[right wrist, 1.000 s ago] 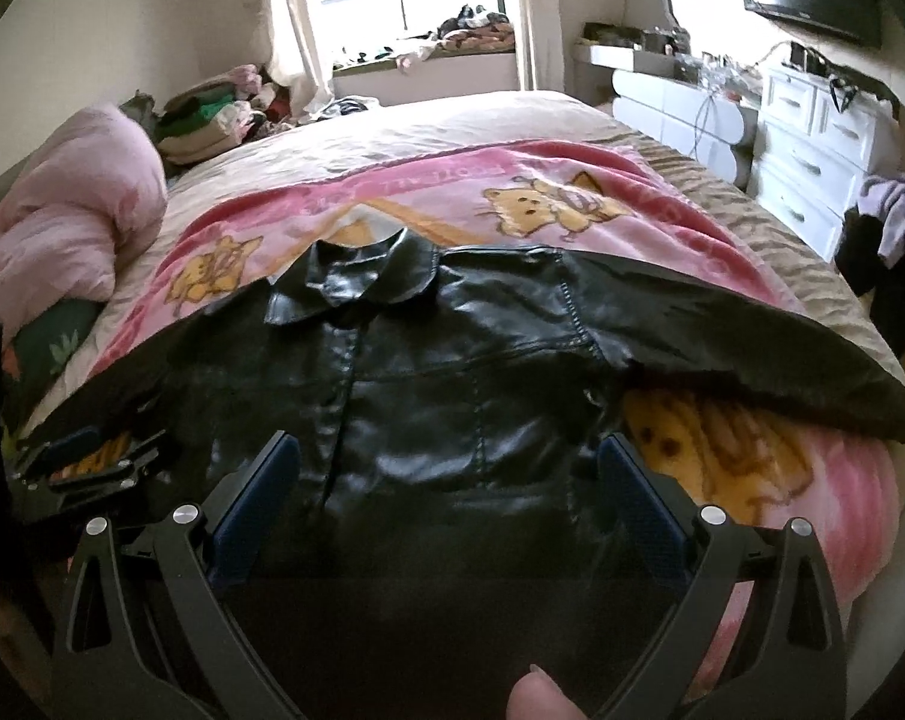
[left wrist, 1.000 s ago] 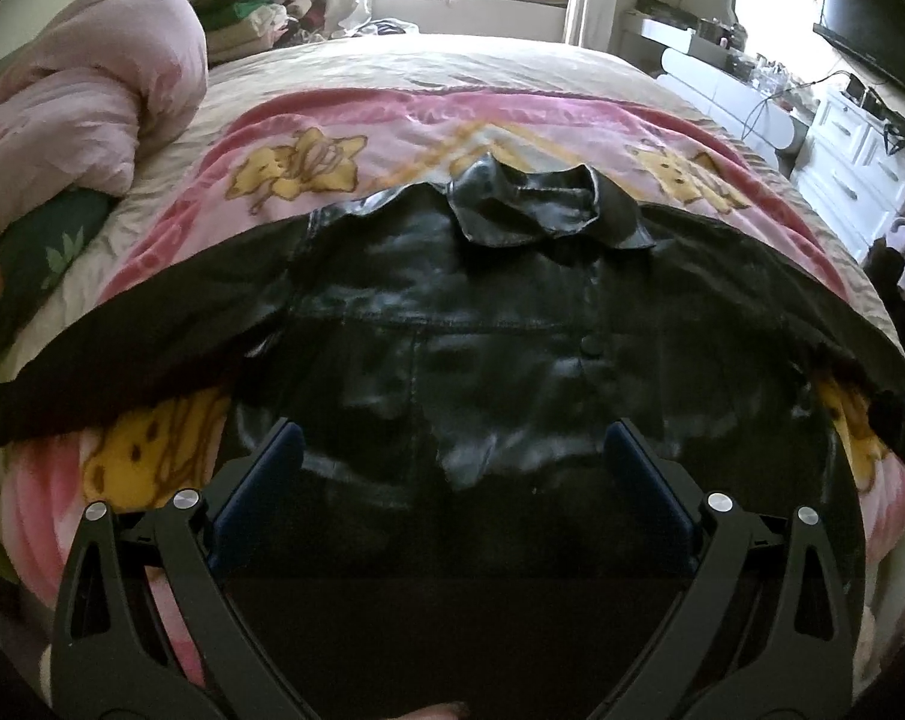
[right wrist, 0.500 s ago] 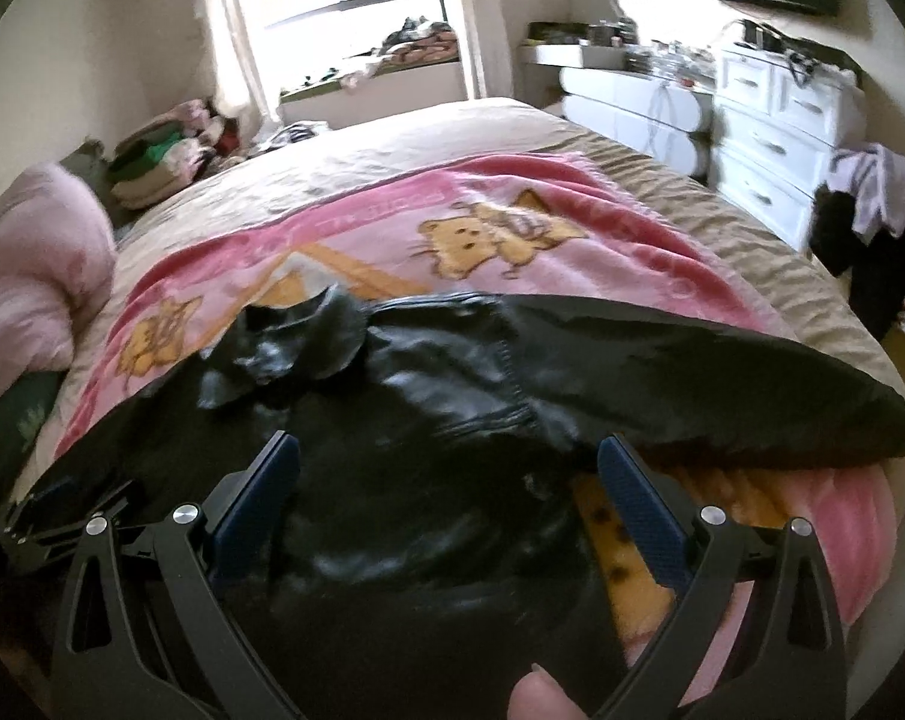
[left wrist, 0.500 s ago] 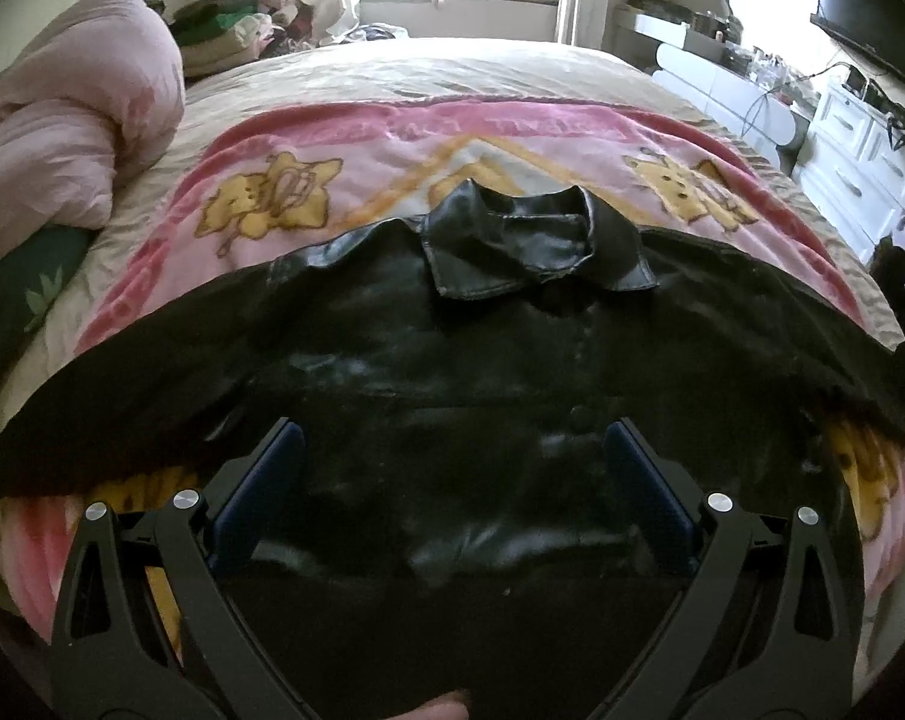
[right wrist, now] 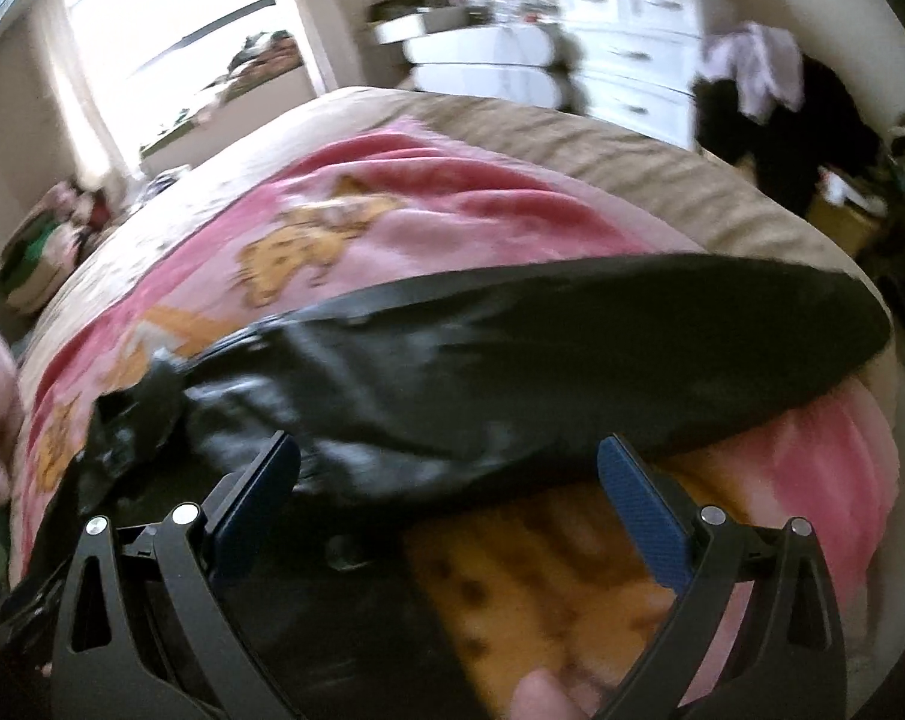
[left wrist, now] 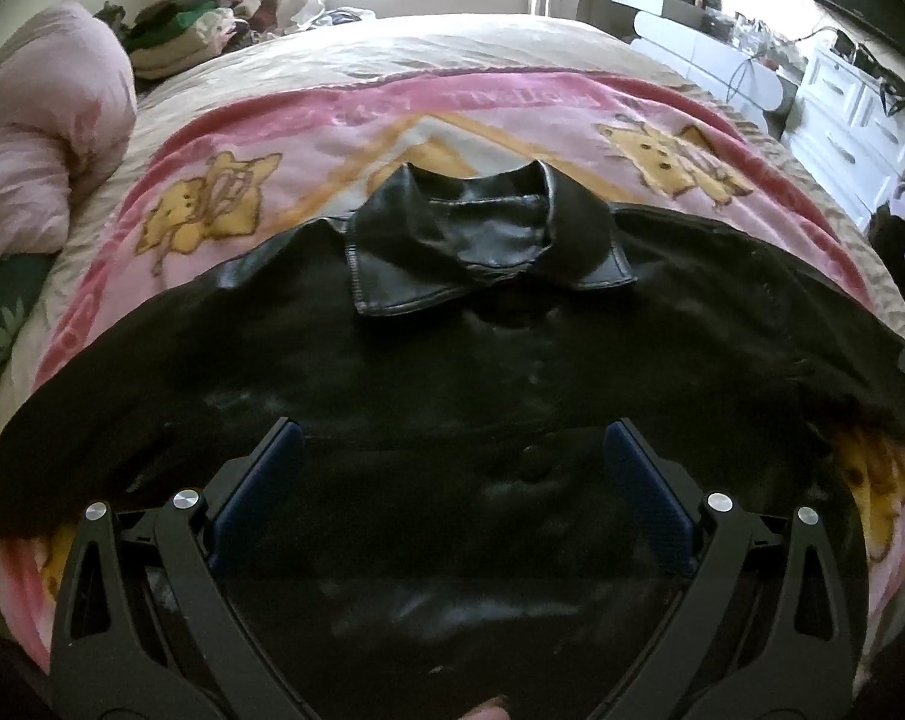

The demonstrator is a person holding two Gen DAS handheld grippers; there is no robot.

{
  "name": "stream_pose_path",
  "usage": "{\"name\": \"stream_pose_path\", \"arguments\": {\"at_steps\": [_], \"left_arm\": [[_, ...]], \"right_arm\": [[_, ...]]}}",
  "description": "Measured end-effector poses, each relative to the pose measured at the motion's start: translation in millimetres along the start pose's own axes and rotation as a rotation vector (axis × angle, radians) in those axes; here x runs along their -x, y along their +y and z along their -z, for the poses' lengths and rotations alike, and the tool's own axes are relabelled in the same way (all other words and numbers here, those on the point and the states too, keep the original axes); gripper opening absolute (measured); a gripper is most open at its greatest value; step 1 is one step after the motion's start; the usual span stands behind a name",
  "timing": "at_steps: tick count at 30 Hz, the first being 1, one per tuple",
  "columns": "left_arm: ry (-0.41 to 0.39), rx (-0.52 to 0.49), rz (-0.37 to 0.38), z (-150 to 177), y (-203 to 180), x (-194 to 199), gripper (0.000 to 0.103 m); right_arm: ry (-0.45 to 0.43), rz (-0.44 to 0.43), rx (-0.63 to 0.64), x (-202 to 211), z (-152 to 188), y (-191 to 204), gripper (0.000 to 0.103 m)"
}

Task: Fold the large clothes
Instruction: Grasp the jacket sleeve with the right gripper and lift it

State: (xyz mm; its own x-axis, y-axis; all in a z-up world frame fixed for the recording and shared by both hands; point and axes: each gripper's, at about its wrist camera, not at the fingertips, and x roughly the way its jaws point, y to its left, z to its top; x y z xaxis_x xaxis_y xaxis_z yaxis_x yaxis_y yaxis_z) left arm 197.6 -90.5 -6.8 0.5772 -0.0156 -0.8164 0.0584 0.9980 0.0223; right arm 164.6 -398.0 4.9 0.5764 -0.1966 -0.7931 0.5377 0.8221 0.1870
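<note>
A pink blanket (left wrist: 512,114) with yellow cartoon animals lies on the bed. A puffy pink quilt (left wrist: 38,138) is bunched up on the left. Far off, clothes (left wrist: 182,24) sit in a pile near the bright window (right wrist: 164,6). White drawers (left wrist: 854,108) stand on the right.

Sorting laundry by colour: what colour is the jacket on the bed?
Glossy black jacket, clearest in the left wrist view.

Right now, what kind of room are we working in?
Most likely a bedroom: a black leather jacket lies spread on a bed with a pink cartoon blanket, a bunched pink duvet beside it, and a white dresser along the wall.
</note>
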Motion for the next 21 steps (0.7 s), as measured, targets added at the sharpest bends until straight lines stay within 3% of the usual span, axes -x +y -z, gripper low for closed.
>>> {"name": "stream_pose_path", "arguments": {"at_steps": [8, 21], "left_arm": [[0.003, -0.028, 0.007, -6.1, -19.2, -15.0, 0.094], [0.028, -0.052, 0.081, -14.9, -55.0, -39.8, 0.094]], "right_arm": [[0.002, 0.102, -0.193, -11.8, 2.5, -68.3, 0.099], [0.05, 0.209, -0.371, -41.1, -7.6, -156.0, 0.099]]}}
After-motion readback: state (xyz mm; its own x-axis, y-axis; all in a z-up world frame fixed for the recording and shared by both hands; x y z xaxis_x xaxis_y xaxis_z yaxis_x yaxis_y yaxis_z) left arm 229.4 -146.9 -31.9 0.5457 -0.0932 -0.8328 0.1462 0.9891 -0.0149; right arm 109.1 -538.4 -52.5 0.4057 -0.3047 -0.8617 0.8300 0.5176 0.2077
